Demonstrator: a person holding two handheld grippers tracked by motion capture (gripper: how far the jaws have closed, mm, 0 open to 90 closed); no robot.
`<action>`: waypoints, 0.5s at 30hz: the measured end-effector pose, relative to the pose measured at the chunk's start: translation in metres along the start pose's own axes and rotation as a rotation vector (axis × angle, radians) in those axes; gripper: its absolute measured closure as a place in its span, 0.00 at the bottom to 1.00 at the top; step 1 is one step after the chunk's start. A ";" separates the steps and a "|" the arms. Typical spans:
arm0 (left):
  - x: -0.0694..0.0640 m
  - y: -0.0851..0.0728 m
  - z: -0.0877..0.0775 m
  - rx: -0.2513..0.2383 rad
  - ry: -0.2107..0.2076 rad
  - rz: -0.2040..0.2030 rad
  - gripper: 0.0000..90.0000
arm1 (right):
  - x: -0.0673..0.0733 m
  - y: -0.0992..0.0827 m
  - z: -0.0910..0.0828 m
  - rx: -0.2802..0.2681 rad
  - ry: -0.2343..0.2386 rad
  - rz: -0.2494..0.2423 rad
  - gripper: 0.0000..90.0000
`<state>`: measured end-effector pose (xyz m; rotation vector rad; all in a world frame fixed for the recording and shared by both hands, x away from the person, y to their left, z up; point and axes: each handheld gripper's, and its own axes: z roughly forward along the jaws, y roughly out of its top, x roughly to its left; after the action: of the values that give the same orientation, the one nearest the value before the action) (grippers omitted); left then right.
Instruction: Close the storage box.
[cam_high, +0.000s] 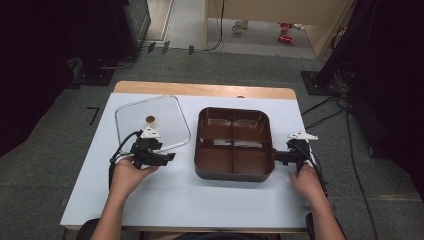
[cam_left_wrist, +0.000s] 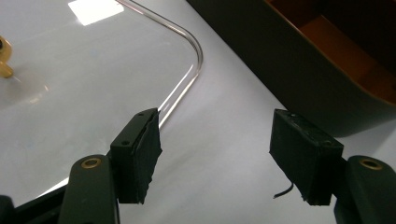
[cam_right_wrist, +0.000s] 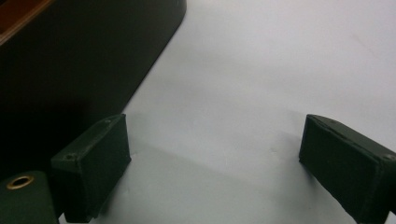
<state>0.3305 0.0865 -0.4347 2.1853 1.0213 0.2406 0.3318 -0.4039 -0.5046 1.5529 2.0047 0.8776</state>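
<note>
- A brown four-compartment tray (cam_high: 233, 145) stood in the middle of the white counter (cam_high: 165, 200), all its compartments empty as far as I could see.
- Its clear lid (cam_high: 152, 125), with a small brass knob (cam_high: 150, 119) in the middle, lay flat on the counter just to the left of the tray, close to it but apart.
- The left tongs (cam_high: 167, 157) hovered over the near right corner of the lid, pointing toward the tray; from the left gripper view, the pads (cam_left_wrist: 144, 149) stood apart with nothing between them, one just beside the lid's rounded edge.
- The right tongs (cam_high: 278, 156) sat at the tray's right wall, low to the counter; its jaws stood wide apart on bare counter, with the tray's dark wall beside one pad (cam_right_wrist: 100, 158).
- I judged the job to be at an in-between stage: the lid was off and set down, the tray uncovered and ungripped.
- Whatever followed, covering or filling the tray, nothing was yet held by either tongs.
</note>
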 end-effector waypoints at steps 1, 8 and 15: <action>0.001 0.002 0.000 -0.002 0.002 0.003 0.38 | 0.000 0.000 0.000 0.000 0.000 0.000 0.09; 0.012 0.012 0.001 -0.010 0.001 -0.006 0.38 | 0.000 0.000 0.000 -0.001 -0.001 -0.002 0.09; 0.027 0.023 -0.001 -0.035 -0.008 -0.033 0.38 | 0.000 0.000 0.000 -0.001 -0.002 -0.003 0.09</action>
<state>0.3614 0.0968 -0.4219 2.1341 1.0403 0.2326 0.3316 -0.4038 -0.5046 1.5492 2.0042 0.8753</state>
